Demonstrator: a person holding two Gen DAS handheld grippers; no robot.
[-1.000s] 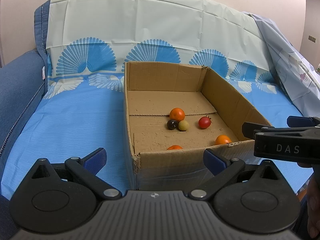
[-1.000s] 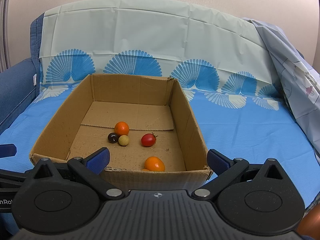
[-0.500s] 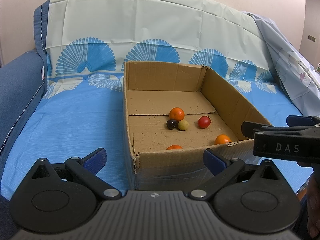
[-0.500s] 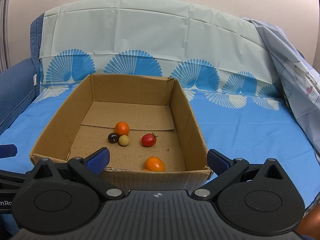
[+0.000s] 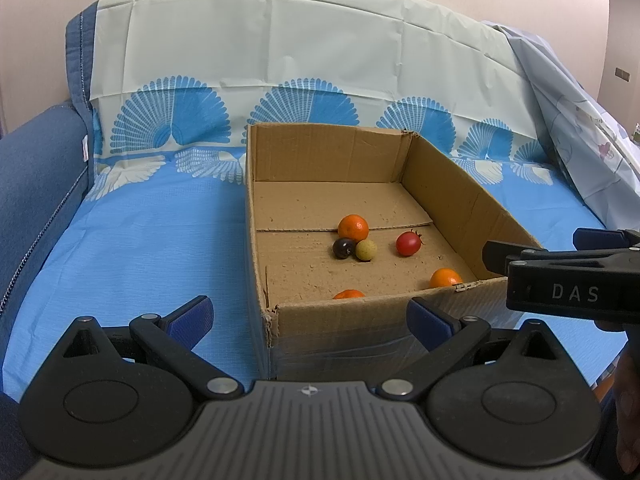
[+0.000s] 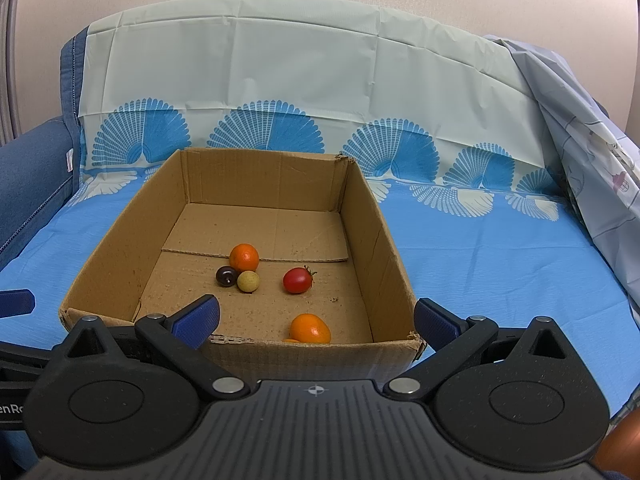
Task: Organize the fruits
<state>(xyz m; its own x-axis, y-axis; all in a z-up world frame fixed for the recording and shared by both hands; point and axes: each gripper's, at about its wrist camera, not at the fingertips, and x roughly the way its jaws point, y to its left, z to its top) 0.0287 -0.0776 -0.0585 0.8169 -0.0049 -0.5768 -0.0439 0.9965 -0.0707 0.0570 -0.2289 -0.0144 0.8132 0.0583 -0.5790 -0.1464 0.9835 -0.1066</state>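
An open cardboard box (image 5: 472, 196) (image 6: 384, 232) lies on the blue sheet. In it are an orange (image 5: 353, 227) (image 6: 244, 257), a dark plum (image 5: 343, 247) (image 6: 225, 276), a pale round fruit (image 5: 366, 249) (image 6: 248, 281), a red tomato (image 5: 408, 243) (image 6: 297, 280), an orange by the near wall (image 5: 445, 278) (image 6: 310, 328) and another orange half hidden behind that wall (image 5: 349, 294). My left gripper (image 5: 310, 320) is open and empty before the box's near left corner. My right gripper (image 6: 316, 320) is open and empty before the near wall; its side shows in the left wrist view (image 5: 560, 276).
The blue patterned sheet (image 5: 140, 248) (image 6: 500, 256) covers a sofa seat and back. A blue denim armrest (image 5: 36, 168) rises at the left. A pale crumpled cloth (image 6: 580, 140) hangs at the right.
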